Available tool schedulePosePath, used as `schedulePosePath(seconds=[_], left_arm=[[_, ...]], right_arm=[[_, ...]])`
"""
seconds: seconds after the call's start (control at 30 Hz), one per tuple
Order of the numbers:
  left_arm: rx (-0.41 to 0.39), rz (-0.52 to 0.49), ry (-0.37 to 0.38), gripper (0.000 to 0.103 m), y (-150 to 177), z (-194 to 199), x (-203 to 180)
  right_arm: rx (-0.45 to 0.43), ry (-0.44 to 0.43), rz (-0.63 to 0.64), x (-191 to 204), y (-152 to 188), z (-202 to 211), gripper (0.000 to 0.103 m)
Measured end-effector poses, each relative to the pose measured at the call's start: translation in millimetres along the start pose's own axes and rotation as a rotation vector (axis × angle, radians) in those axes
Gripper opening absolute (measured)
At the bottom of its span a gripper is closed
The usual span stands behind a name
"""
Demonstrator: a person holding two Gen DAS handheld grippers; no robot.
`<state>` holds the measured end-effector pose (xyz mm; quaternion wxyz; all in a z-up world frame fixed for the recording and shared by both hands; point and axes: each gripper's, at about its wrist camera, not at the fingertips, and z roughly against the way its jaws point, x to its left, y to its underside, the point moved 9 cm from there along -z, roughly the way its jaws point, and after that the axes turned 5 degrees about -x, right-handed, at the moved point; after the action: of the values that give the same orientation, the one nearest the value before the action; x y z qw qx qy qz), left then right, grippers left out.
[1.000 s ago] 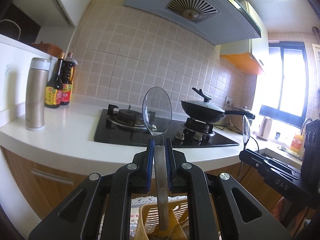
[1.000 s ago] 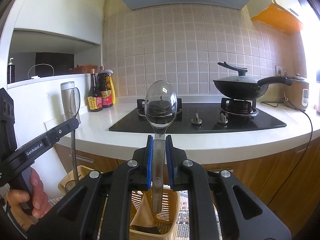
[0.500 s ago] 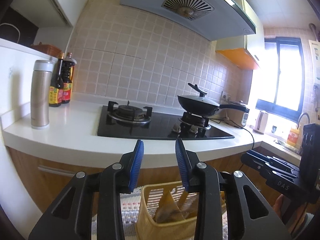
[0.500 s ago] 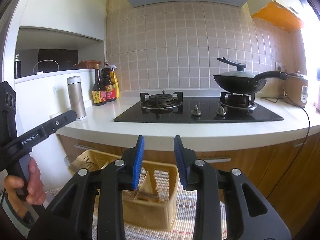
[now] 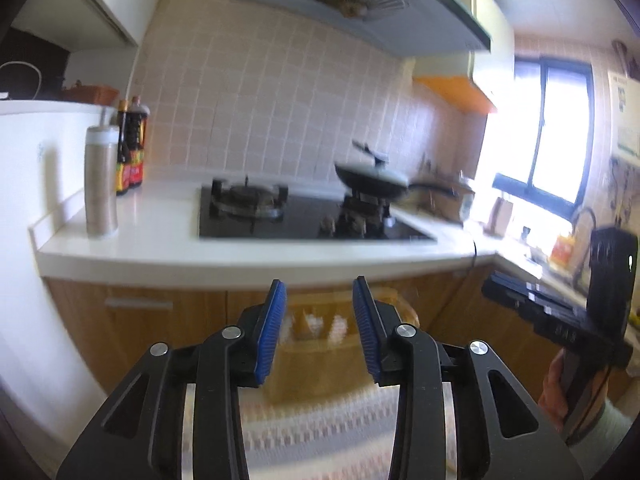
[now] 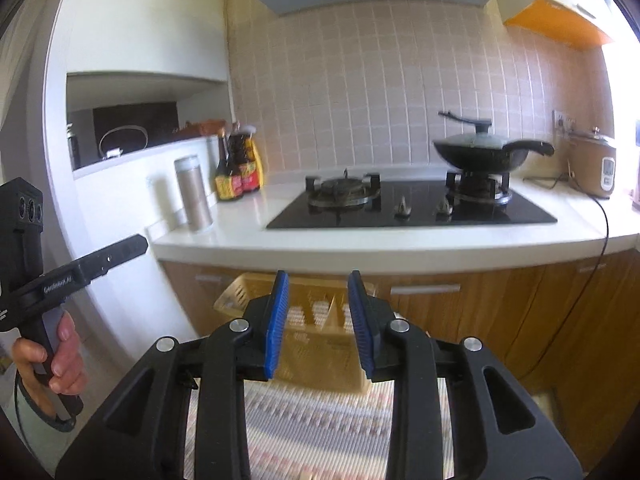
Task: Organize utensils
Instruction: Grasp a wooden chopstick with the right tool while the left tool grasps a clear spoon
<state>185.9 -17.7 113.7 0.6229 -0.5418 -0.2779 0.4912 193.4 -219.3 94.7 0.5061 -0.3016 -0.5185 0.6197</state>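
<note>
A yellow slotted utensil basket stands on a woven mat in front of the cabinets; it also shows, blurred, in the left wrist view. My left gripper is open and empty, above and short of the basket. My right gripper is open and empty too, with the basket showing between its blue pads. No spoon is visible in either view; the basket's contents are too blurred to tell. The left gripper shows from the side in the right wrist view, and the right gripper in the left wrist view.
A white counter runs above wooden cabinets. On it are a black gas hob, a black wok, a steel flask, sauce bottles and a rice cooker. A patterned mat covers the floor.
One second ago each gripper was shut on a metal spoon held over the basket. Both opened and let the spoons go, and both have since drawn back from the basket.
</note>
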Motion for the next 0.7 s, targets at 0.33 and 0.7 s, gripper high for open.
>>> schedulePosePath(seconds=[0.33,0.7], left_arm=[[0.49,0.204,0.08,0.035,135,9,-7],[0.785,0.39,0.107,0.033,246,4,-17]], right_arm=[[0.37,-0.008,-0.033,5,84,20,0.028],[0.779,0.029,-0.146,-21,198,25,0.028]])
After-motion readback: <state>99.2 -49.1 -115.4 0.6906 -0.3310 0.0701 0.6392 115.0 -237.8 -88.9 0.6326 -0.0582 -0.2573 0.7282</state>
